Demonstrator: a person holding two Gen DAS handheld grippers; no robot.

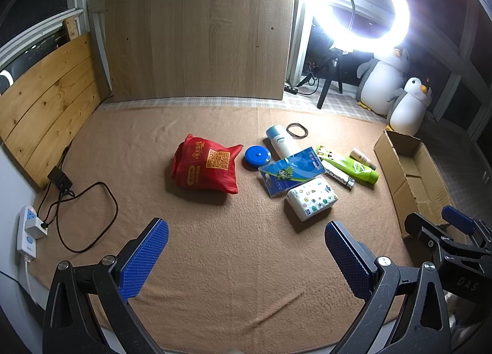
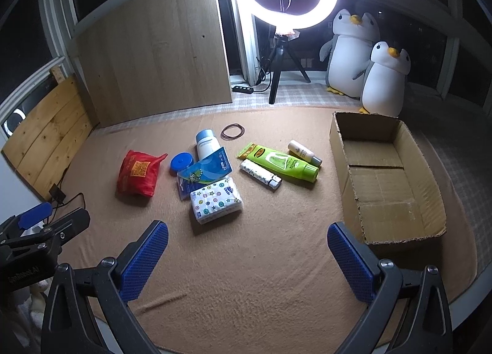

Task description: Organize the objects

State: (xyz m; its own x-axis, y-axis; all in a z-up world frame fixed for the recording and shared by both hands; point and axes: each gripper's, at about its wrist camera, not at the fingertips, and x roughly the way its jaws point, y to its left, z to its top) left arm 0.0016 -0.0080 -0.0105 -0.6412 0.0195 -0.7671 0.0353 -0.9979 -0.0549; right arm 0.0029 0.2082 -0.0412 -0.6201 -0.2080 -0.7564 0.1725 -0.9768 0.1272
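Left gripper (image 1: 246,258) and right gripper (image 2: 247,260), each with black arms and blue ribbed pads, stand with jaws spread wide and nothing between them, both tilted down over the tan fleece blanket (image 2: 261,292). Just ahead of the right gripper, slightly to its left, lies a white tissue pack printed with coloured stars and dots (image 2: 216,200); a flat blue card pack with a green cartoon figure (image 2: 204,174) leans across its far edge. Left of these sit a round blue disc-shaped case (image 2: 181,163) and, further left, a crumpled red plastic bag with a yellow printed code (image 2: 138,174). Behind the card pack rests a white cylindrical bottle with a pale blue cap (image 2: 206,143), and beyond it a loop of thin dark rubber bands (image 2: 232,132). Ahead and slightly right lie a white patterned tube-shaped item (image 2: 260,177), a lime-green squeeze tube (image 2: 283,163) and a small cream bottle (image 2: 304,152), side by side. To the right of the right gripper stands an open brown cardboard box (image 2: 338,135), empty. Farthest off: a lit ring lamp on a black tripod (image 2: 330,0) and two plush penguins (image 2: 384,83).
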